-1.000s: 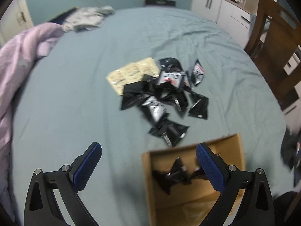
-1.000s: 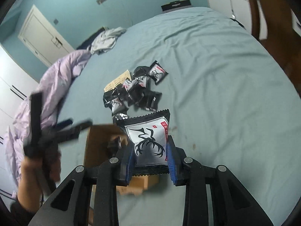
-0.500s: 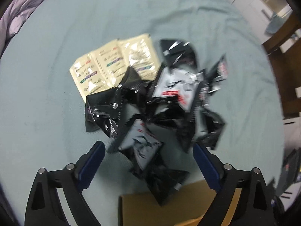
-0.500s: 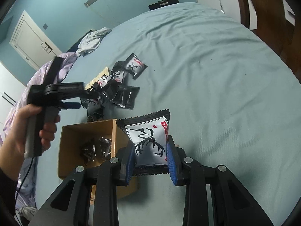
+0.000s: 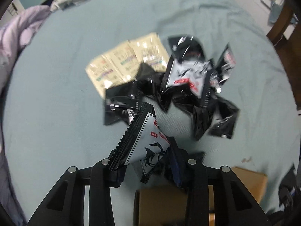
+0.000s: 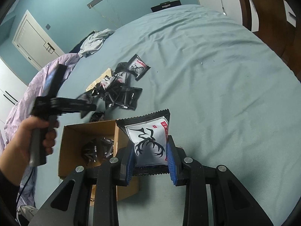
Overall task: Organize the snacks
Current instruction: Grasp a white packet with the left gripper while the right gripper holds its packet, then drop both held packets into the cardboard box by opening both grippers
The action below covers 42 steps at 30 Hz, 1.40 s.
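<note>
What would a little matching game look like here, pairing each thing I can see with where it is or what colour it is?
Things:
1. left gripper
2. right gripper
3. cardboard box
4. cream sachets

States:
A. partly under the black pile
B. shut on a deer-print packet beside the box
C. brown, open, with dark packets inside
D. just closed on a tilted packet near the pile

Pairs: 1-D, 2-B, 3-C, 4-A

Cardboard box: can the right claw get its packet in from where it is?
Probably yes. The right claw holds its packet beside the open-topped cardboard box; the left claw is off over the pile.
</note>
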Tool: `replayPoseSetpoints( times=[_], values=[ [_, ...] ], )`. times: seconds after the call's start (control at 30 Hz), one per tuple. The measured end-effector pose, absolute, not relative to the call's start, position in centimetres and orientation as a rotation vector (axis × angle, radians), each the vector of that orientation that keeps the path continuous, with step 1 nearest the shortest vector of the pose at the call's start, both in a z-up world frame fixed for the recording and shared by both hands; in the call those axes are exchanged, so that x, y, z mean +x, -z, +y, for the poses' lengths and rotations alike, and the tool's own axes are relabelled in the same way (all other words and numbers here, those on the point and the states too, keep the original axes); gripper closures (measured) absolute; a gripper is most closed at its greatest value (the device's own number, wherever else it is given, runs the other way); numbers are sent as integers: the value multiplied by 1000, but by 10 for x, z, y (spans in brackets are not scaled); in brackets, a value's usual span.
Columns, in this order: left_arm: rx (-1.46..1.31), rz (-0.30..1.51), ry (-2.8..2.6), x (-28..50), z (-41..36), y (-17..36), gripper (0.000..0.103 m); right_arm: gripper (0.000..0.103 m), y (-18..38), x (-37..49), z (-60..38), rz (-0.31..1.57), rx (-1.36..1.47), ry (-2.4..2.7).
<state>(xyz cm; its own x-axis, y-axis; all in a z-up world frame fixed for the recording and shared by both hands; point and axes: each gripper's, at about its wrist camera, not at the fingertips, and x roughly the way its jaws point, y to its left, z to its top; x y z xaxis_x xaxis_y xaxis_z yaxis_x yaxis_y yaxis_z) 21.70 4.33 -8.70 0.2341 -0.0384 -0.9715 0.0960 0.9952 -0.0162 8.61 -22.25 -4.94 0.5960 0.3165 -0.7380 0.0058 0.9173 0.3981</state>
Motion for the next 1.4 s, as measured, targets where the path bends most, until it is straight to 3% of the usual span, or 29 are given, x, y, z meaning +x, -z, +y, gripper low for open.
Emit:
replayPoseSetpoints(
  times=[0.23,0.43,0.67,1.0,1.4],
  values=[
    [9,1153,106,145,62,1,65,74,32,69,-216,843,353,-211],
    [2,1065,187,64,55,-24,64,74,29,53,-215,812,349,-228],
    [50,1052,245,49,42,4,64,74,41,56,-210,844,367,-224],
    [41,1253,296,67,26,65,64,74,47,70,-194,829,369,-273],
    [56,1341,242,73,26,86,63,74,51,70,-195,825,366,-252]
  ],
)
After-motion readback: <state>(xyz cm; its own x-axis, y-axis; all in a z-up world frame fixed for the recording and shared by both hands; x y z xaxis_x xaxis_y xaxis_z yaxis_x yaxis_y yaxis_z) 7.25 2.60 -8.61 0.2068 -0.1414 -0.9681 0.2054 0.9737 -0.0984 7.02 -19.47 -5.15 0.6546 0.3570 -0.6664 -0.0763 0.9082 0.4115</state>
